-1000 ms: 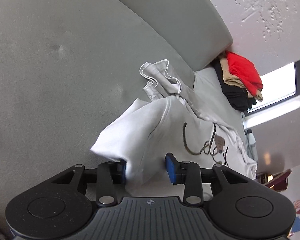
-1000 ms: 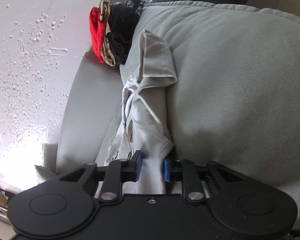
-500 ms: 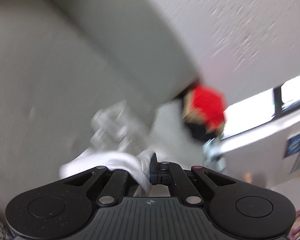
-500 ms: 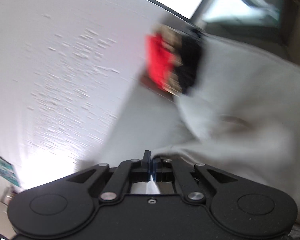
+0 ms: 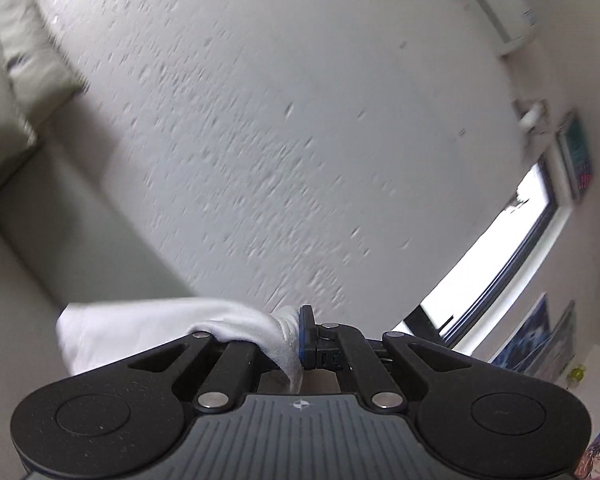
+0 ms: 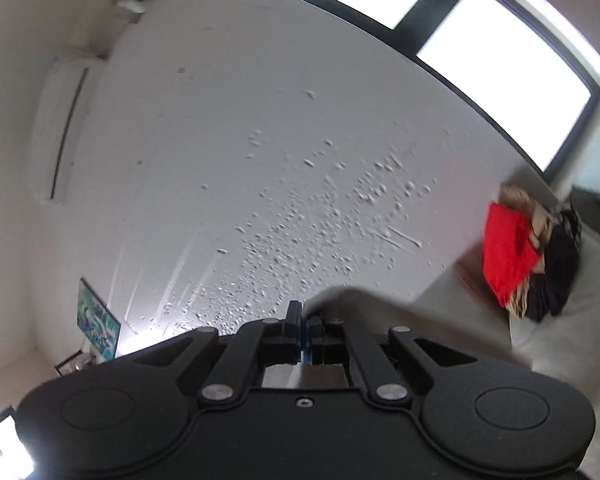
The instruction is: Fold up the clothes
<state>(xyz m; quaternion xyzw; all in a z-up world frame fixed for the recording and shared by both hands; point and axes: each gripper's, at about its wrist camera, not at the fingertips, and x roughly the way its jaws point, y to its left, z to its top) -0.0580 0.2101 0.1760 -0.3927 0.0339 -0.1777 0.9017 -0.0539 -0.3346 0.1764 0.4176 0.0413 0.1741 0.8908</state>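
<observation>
Left wrist: white garment (image 5: 148,330) pinched in left tool (image 5: 296,338); likewise right tool (image 6: 302,334).

no readable text, labels or numbers

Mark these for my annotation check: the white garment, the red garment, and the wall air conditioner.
white garment (image 5: 236,326), left wrist view, bunched fold beside the blue pad.
red garment (image 6: 506,254), right wrist view, middle of its face.
air conditioner (image 6: 58,132), right wrist view, front panel.

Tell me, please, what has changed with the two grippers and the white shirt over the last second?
Both grippers closed their jaws on the white shirt and swung upward: the left gripper and right gripper now face the wall, each pinching the white shirt lifted off the sofa. The clothes pile remains on the sofa.
</observation>
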